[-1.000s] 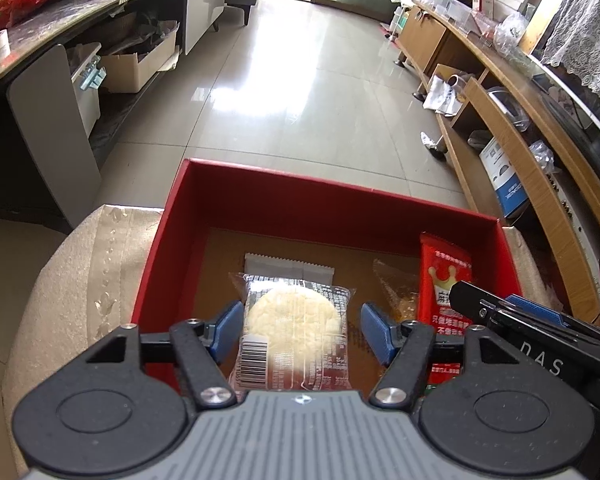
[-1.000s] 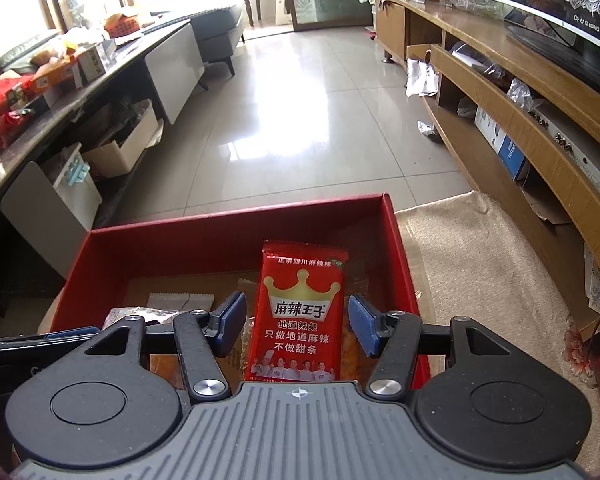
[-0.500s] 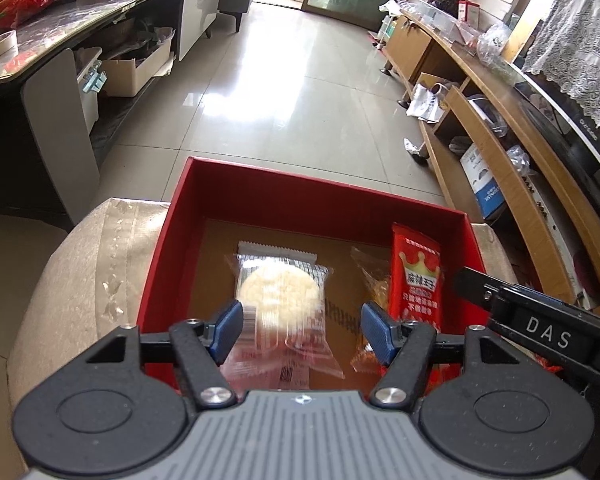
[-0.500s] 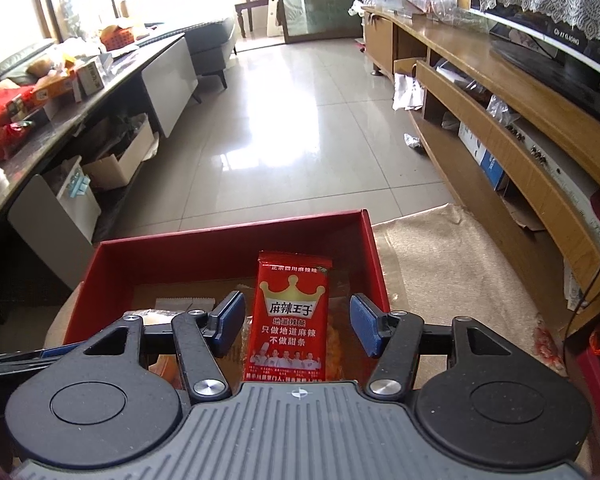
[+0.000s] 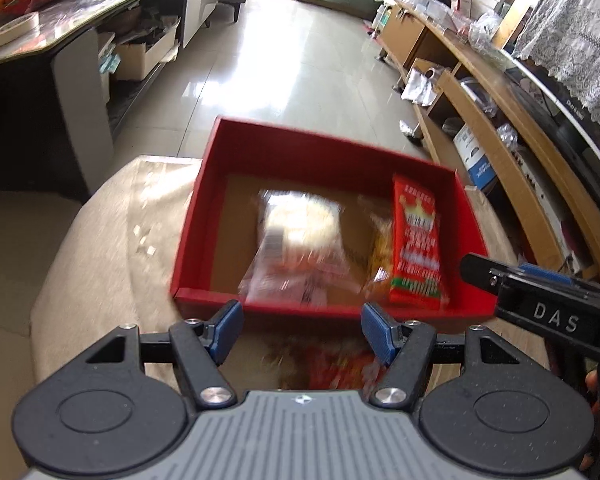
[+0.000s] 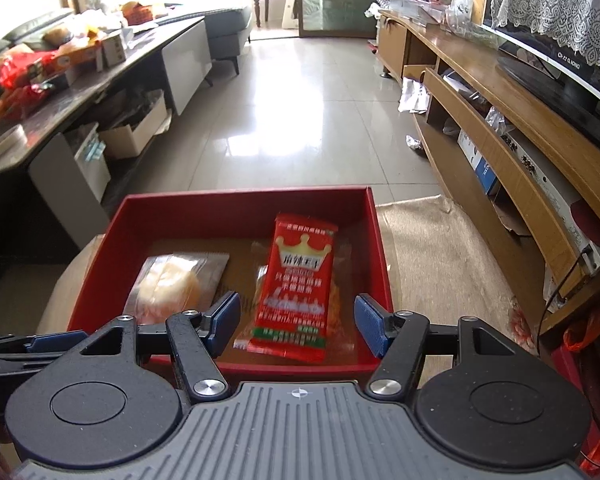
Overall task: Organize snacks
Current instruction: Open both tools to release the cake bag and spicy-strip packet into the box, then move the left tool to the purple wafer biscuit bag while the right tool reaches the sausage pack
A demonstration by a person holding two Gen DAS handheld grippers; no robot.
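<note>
A red box [image 5: 320, 148] [image 6: 236, 208] sits on a beige cloth-covered table [image 5: 112, 248]. Inside lie a clear packet with a round pale cake [image 5: 300, 236] [image 6: 172, 280], a red snack packet with a crown [image 5: 416, 248] [image 6: 300, 280] and an orange snack packet [image 5: 380, 252] under it. My left gripper [image 5: 302, 330] is open and empty, just before the box's near wall. My right gripper [image 6: 298, 322] is open and empty above the box's near edge; it also shows in the left wrist view [image 5: 540, 300]. A blurred red snack [image 5: 332, 364] lies on the table under the left gripper.
A long wooden TV cabinet [image 6: 500, 120] runs along the right with a TV [image 6: 560, 60]. A dark counter [image 6: 80, 88] piled with snack bags stands on the left. Tiled floor [image 6: 300, 120] lies beyond the table. More red items [image 6: 580, 340] sit at the table's right edge.
Both grippers have pulled back and up from the box, leaving the cake packet and the red packet lying inside it. More of the table and the box's near wall now shows.
</note>
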